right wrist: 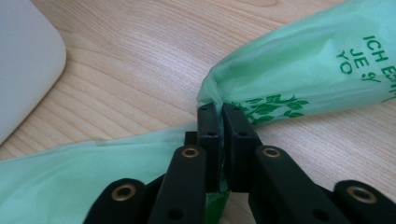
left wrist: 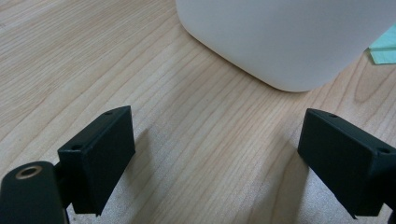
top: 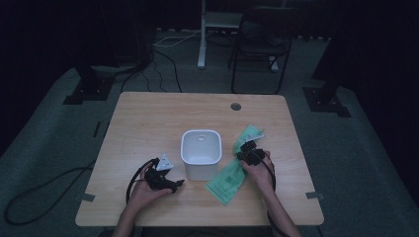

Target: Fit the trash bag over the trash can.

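A white square bin (top: pixel 200 153) stands near the middle of the wooden table (top: pixel 148 118). To its right lies a thin green plastic bag (top: pixel 228 178) with dark green print. My right gripper (top: pixel 248 149) is shut on a pinched fold of the green bag (right wrist: pixel 299 74), its jaws pressed together on the film; the gripper (right wrist: pixel 221 122) sits low over the table. My left gripper (top: pixel 173 183) rests left of the bin, jaws wide apart with nothing between them. In the left gripper view the bin (left wrist: pixel 289 37) is just ahead of the open gripper (left wrist: pixel 215 158).
A round cable hole (top: pixel 235 106) sits near the table's far edge. Beyond the table stand a dark folding chair (top: pixel 262 44) and a white stand leg (top: pixel 201 39). Cables trail on the floor (top: pixel 44 187) to the left.
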Action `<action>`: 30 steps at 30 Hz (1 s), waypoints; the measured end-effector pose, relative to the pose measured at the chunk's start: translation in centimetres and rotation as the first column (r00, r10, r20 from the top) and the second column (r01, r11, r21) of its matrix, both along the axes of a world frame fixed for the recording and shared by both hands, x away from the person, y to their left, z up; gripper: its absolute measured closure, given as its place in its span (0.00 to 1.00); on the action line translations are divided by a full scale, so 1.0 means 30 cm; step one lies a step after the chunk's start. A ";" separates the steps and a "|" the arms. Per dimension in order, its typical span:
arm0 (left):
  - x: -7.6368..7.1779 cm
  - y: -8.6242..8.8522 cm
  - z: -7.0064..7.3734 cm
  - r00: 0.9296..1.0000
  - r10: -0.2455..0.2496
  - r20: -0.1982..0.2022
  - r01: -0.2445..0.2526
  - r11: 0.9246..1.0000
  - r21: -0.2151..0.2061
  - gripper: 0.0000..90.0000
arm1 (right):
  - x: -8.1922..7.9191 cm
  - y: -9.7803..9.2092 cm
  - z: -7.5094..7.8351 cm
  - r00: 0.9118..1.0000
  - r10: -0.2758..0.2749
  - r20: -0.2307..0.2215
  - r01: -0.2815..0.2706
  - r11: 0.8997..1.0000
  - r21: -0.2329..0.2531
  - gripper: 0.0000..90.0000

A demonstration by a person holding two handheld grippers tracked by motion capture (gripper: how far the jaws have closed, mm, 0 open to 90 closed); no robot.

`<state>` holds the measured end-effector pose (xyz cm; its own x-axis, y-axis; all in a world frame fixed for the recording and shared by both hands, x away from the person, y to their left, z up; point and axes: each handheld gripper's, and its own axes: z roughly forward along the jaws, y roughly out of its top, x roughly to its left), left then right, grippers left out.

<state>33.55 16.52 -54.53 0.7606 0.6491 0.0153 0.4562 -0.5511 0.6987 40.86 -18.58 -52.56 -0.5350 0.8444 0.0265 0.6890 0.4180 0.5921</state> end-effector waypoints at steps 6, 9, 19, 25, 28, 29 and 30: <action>0.000 0.000 0.000 1.000 0.000 0.000 0.000 1.000 0.000 0.13 | 0.005 -0.015 0.057 1.000 0.007 0.029 -0.008 0.999 0.054 0.97; 0.000 0.000 0.000 1.000 0.000 0.000 0.000 1.000 0.000 0.13 | 0.008 -0.019 0.106 0.998 0.005 0.055 -0.009 0.998 0.069 0.97; 0.000 0.000 0.000 1.000 0.000 0.000 0.000 1.000 0.000 0.13 | 0.007 -0.017 0.237 0.993 0.011 0.115 -0.024 0.993 0.112 0.96; 0.000 0.000 0.000 1.000 -0.001 0.000 0.001 1.000 0.001 0.13 | 0.006 -0.006 0.322 0.988 0.036 0.148 -0.055 0.991 0.124 0.96; 0.000 0.000 0.000 1.000 0.000 -0.001 0.000 1.000 0.001 0.13 | 0.005 0.002 0.352 0.985 0.051 0.166 -0.071 0.991 0.115 0.95; 0.000 0.000 0.000 1.000 0.000 0.000 0.000 1.000 -0.001 0.13 | 0.006 0.011 0.386 0.981 0.064 0.184 -0.086 0.990 0.114 0.95; 0.000 0.000 0.000 1.000 0.000 0.000 0.000 1.000 -0.001 0.13 | 0.008 0.016 0.400 0.980 0.069 0.188 -0.092 0.989 0.114 0.95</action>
